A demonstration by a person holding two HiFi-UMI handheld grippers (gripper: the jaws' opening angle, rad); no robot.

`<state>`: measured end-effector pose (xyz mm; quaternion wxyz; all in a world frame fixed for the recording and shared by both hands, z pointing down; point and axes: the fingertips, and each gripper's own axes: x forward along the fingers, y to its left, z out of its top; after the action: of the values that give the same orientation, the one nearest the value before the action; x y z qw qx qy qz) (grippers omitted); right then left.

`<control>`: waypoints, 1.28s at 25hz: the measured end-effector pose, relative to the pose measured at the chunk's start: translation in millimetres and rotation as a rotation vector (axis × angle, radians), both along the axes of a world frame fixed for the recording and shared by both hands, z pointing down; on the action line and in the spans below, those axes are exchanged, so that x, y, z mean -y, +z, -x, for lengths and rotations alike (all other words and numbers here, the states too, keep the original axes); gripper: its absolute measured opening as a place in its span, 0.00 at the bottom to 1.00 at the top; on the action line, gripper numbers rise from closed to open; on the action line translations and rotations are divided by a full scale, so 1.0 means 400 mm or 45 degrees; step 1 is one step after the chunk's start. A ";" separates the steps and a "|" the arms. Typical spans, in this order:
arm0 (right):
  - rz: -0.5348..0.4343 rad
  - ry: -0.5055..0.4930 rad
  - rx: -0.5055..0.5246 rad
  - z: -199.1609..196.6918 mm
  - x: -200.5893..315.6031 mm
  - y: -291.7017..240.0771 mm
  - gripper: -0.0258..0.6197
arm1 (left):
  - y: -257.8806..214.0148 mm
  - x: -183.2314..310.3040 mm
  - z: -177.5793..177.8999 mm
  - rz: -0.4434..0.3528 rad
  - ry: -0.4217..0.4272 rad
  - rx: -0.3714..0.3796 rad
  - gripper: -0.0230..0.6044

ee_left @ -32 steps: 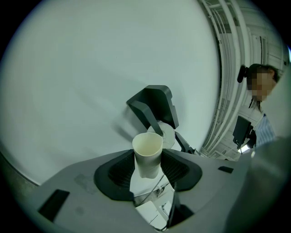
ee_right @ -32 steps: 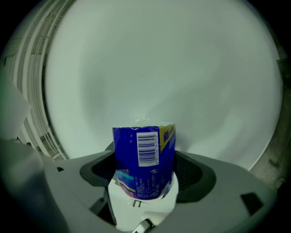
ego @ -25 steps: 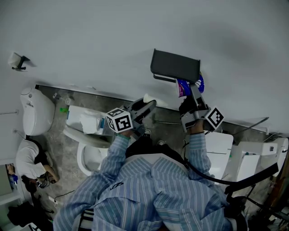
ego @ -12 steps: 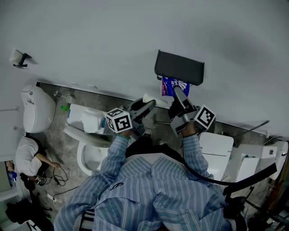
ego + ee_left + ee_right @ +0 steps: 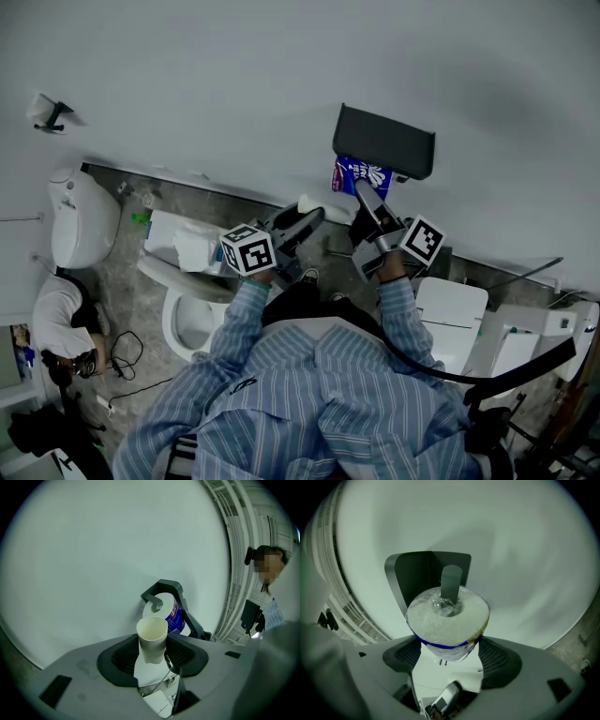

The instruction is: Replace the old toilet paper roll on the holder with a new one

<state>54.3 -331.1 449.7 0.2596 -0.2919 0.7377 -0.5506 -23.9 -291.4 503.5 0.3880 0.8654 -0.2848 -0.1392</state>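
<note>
Since one second ago, the right gripper (image 5: 448,652) has carried the roll (image 5: 447,620) toward 9 o'clock in the head view, from under the right end of the holder (image 5: 384,141) to under its left half. Over the same second the left gripper (image 5: 152,654) has kept its place.

Present state
- Right gripper: jaws clamped on the roll's sides. In the head view the roll lies at the holder's 6 o'clock, just below the cover.
- Spindle (image 5: 451,584): in the right gripper view it descends from 12 o'clock and meets the roll's core. Whether the tip has entered the core cannot be told.
- Film (image 5: 443,605): the roll is wrapped, and clear film puckers across the core opening.
- Left gripper: jaws closed on the tube (image 5: 151,637), the empty old core, held upright. In the left gripper view the holder lies at its 1 o'clock, apart from it.

Step in hand, as judged: seating the roll on the spindle.

1. Line the core up with the spindle before pushing; a tilted roll will likely bind.
2. Advance slowly. The film over the core may resist the tip and push the roll aside.
3. Hold the clamp until the spindle bears the roll, then release.
4. Keep the tube clear of the holder.
</note>
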 end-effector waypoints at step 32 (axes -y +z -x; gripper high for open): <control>-0.149 -0.110 -0.608 -0.103 -0.282 0.062 0.36 | -0.025 -0.231 -0.098 -0.004 -0.019 0.021 0.32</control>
<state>95.6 -218.2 474.5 0.0704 -0.3663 0.8206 -0.4330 15.4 -199.0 493.7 0.3831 0.8651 -0.2941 -0.1353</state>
